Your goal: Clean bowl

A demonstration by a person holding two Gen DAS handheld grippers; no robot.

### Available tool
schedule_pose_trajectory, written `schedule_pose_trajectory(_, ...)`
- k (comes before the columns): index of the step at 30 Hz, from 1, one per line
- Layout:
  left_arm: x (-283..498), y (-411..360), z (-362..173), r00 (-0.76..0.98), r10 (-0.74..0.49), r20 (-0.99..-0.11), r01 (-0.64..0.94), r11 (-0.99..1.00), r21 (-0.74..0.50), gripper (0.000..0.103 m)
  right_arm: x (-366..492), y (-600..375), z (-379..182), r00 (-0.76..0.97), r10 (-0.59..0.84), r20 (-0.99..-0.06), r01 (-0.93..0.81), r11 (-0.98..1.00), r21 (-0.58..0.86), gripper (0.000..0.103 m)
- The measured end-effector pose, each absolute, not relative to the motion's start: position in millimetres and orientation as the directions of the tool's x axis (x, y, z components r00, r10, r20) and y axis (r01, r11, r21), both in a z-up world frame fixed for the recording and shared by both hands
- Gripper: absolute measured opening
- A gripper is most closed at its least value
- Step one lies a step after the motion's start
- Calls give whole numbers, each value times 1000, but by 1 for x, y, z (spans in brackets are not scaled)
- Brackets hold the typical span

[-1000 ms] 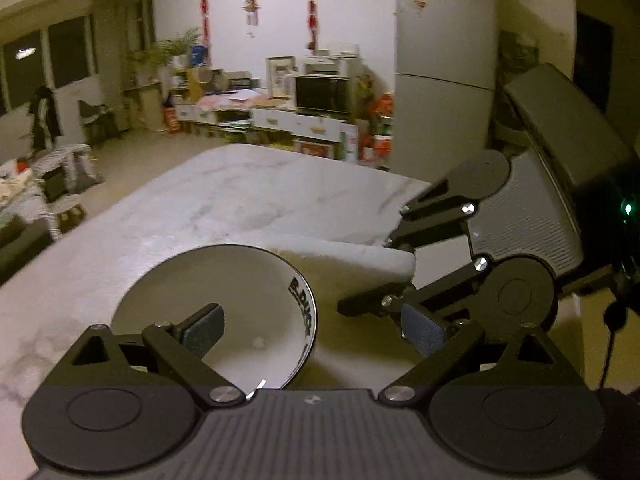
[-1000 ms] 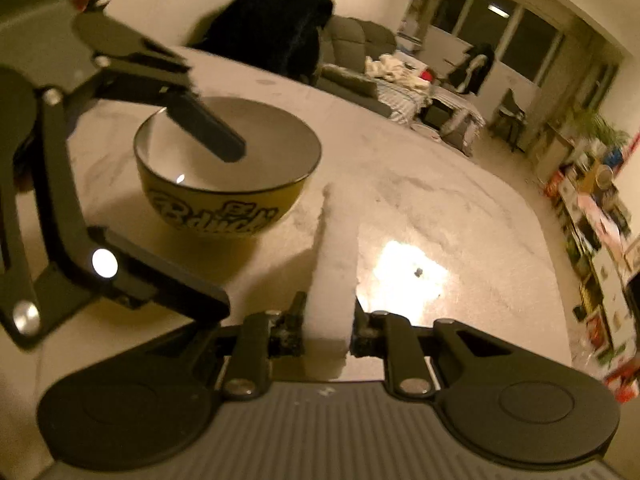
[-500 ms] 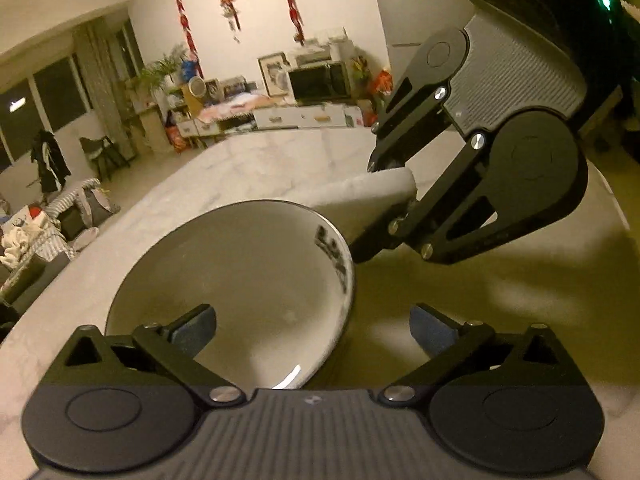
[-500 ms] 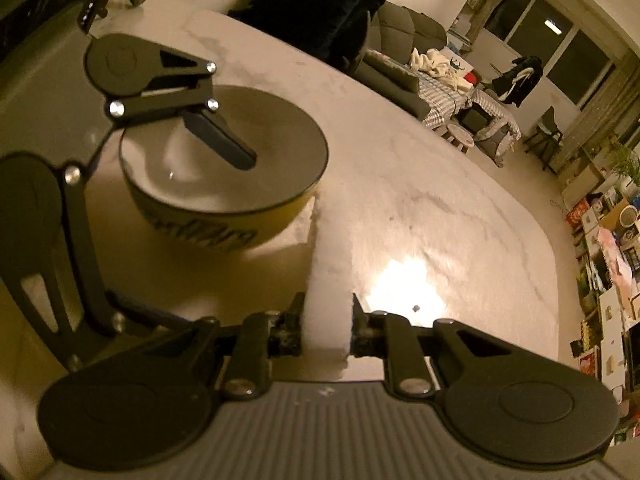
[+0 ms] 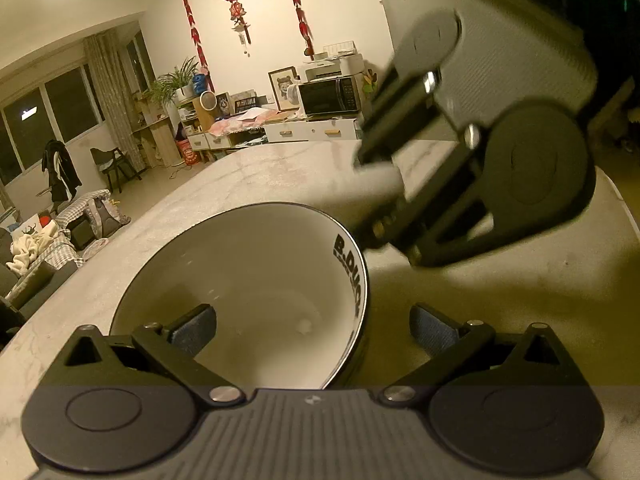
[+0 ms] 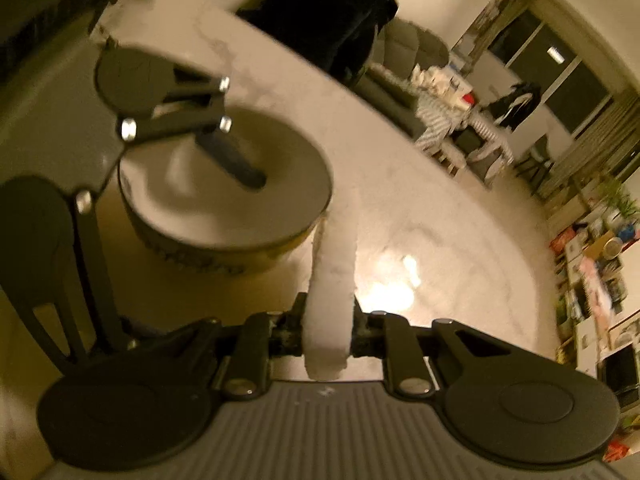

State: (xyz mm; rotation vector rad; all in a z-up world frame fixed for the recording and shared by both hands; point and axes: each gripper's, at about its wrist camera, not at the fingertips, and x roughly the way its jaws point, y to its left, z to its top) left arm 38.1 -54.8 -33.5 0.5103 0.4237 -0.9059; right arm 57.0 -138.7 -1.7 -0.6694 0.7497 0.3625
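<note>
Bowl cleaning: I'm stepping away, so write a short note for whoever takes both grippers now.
Left gripper: open, jaws straddling the near rim of the bowl, one finger inside, one outside; not clamped.
Right gripper: shut on the white sponge, raised beside the bowl, sponge tip near the rim.
The bowl stands upright on the marble table, with small specks on its bottom.
Done: sponge picked up, bowl approached.
Left: clamp the rim to steady it, then wipe the inside.

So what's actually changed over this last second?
The right gripper has lifted the white sponge off the table and now holds it beside the bowl. Unchanged: the right gripper is shut on the sponge, and the left gripper is open, straddling the bowl's rim.
</note>
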Motion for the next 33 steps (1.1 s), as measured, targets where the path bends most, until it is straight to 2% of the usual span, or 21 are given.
schedule_pose_trajectory(12,41,-59,-28,551,-629,-548,824,515,237,103,58,-136,1,693,55,-719,-534,709,-461,18)
schedule_pose_trajectory(19,39,-58,-28,551,-629,-548,824,515,237,103,62,-135,19,730,73,-679,-516,710,-479,18)
schedule_pose_trajectory(33,39,-58,-27,551,-629,-548,824,515,237,103,57,-137,10,718,80,-692,-516,728,-451,18)
